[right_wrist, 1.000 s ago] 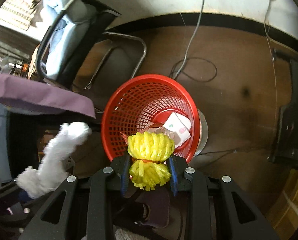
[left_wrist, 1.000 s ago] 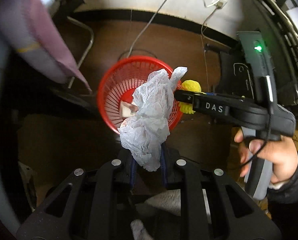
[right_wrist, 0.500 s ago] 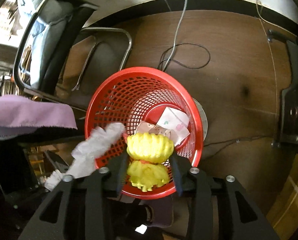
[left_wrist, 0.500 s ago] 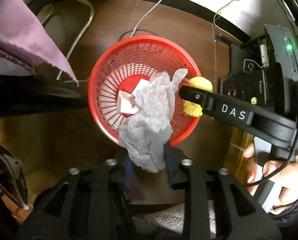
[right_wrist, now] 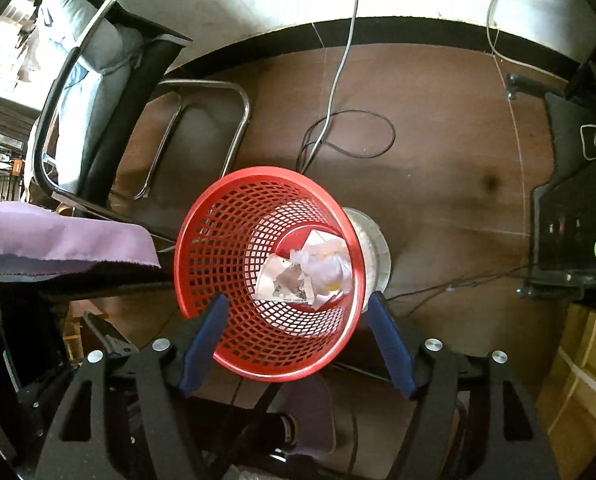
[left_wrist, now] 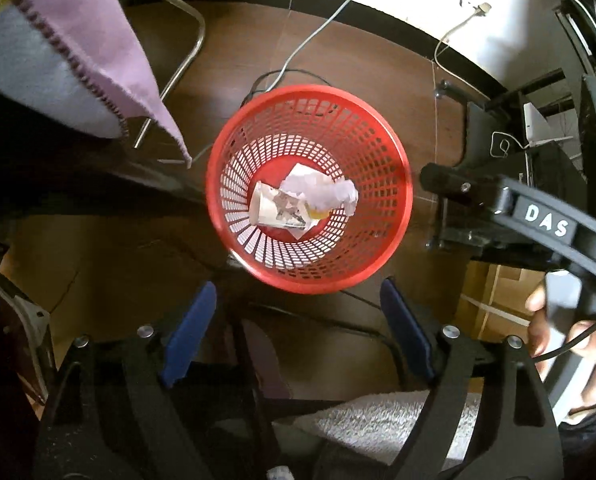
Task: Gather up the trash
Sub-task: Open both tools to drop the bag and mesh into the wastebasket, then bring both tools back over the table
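Purple cloth [left_wrist: 109, 56] hangs at left. My left tool [left_wrist: 298, 336] is spread wide, holding nothing, above the near rim of the red basket [left_wrist: 394, 184] on the floor. Crumpled tissue [left_wrist: 322, 194] lies at the basket bottom beside a torn paper cup [left_wrist: 271, 210], a bit of yellow under it. My right tool [right_wrist: 298, 348] is also spread, empty, straddling the basket's near rim.
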Demonstrator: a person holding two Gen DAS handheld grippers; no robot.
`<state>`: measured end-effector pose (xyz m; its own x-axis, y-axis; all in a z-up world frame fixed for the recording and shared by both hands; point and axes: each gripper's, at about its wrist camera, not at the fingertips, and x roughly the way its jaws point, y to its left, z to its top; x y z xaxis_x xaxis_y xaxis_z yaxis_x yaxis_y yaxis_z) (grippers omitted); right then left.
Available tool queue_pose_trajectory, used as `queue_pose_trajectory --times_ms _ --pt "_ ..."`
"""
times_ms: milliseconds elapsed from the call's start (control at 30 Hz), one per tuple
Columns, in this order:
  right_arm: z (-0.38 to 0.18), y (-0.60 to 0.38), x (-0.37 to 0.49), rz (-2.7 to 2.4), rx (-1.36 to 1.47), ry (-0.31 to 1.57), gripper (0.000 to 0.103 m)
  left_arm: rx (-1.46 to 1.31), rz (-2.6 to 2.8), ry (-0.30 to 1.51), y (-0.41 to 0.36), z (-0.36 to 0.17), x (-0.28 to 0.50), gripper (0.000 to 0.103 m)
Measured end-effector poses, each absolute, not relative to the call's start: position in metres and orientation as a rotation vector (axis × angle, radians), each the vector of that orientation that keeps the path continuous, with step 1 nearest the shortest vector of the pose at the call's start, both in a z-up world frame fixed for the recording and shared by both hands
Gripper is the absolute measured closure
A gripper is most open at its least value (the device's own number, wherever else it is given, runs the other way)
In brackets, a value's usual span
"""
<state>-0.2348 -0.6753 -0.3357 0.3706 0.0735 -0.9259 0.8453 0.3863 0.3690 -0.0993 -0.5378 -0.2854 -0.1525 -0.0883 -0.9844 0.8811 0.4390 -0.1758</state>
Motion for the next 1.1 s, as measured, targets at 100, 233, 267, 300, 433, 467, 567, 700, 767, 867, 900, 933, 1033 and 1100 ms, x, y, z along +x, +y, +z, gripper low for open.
queue_pose_trajectory --times_ms 100,233,267,300,433,467,567,700,767,867,900,933,1033,1100 --pt "-0.325 -0.674 -0.236 -0.655 1.066 1.08 0.026 0.722 -1.009 1.474 -0.532 -0.276 -0.1 0.021" --pt "-0.31 -0.67 -0.235 -0.669 1.048 1.068 0.023 0.729 -1.007 1.41 -0.526 -0.26 -0.103 0.018" --pt "-0.307 -0.669 -0.234 -0.673 1.043 1.064 0.023 0.725 -1.008 1.397 -0.523 -0.255 -0.103 0.017" --pt "-0.301 -0.667 -0.234 -0.677 1.037 1.058 0.022 0.721 -1.01 1.392 -0.521 -0.253 -0.103 0.017" --pt "-0.282 -0.664 -0.234 -0.697 1.018 1.04 0.021 0.718 -1.013 1.364 -0.51 -0.239 -0.107 0.015" --pt "-0.278 -0.664 -0.235 -0.7 1.014 1.036 0.02 0.716 -1.023 1.36 -0.508 -0.236 -0.109 0.015" --pt "-0.26 -0.662 -0.238 -0.71 1.005 1.015 0.019 0.727 -1.048 1.319 -0.5 -0.225 -0.118 0.014" --pt "-0.233 -0.656 -0.239 -0.708 0.99 0.967 0.018 0.736 -1.066 1.243 -0.488 -0.204 -0.131 0.014" --pt "-0.219 -0.651 -0.238 -0.701 0.975 0.945 0.018 0.726 -1.068 1.213 -0.483 -0.195 -0.133 0.014" --pt "-0.194 -0.643 -0.235 -0.692 0.931 0.904 0.017 0.691 -1.068 1.168 -0.473 -0.175 -0.134 0.014" --pt "-0.184 -0.64 -0.234 -0.689 0.909 0.889 0.017 0.679 -1.066 1.154 -0.47 -0.169 -0.133 0.014" --pt "-0.176 -0.637 -0.233 -0.688 0.888 0.877 0.016 0.663 -1.061 1.135 -0.466 -0.16 -0.132 0.014" --pt "-0.157 -0.628 -0.229 -0.679 0.836 0.851 0.015 0.615 -1.047 1.077 -0.451 -0.139 -0.128 0.013" --pt "-0.145 -0.62 -0.226 -0.666 0.812 0.836 0.015 0.592 -1.033 1.041 -0.44 -0.125 -0.124 0.012"
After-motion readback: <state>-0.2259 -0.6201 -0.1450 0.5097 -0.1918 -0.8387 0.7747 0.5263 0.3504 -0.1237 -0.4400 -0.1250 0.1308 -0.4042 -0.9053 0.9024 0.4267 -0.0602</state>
